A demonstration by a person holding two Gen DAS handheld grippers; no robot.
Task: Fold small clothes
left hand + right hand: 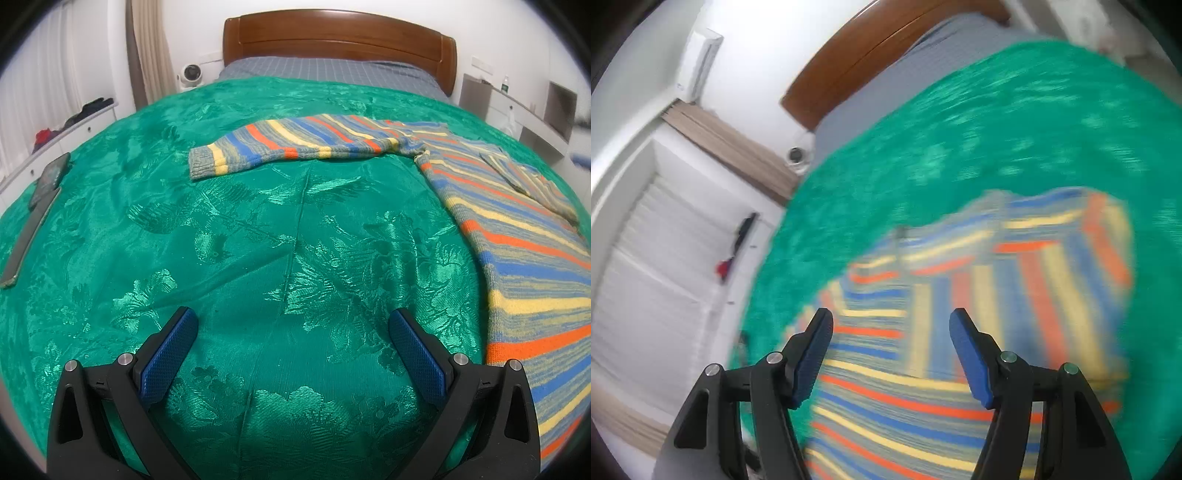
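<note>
1 sleeve (532,181) is lying folded over the striped sweater (535,280); the 10 o'clock sleeve (295,142) is awaiting folding. Left tongs (293,350) and right tongs (891,354) are gaping, empty.

One striped sweater (517,221), one green bedspread (258,240), two phones (50,177).

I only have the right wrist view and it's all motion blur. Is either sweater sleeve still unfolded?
Observer: Yes. The left wrist view shows one sleeve of the striped sweater stretched out flat across the green bedspread.
Operator: The other sleeve?
Observer: Folded in, lying on the sweater's body.
Operator: Left hand-held gripper holding anything?
Observer: No. The left hand-held gripper is open over bare bedspread, nothing between its fingers.
Operator: Anything else on the bed?
Observer: A dark phone lies near the bedspread's far left edge, well away from the sweater.
</note>
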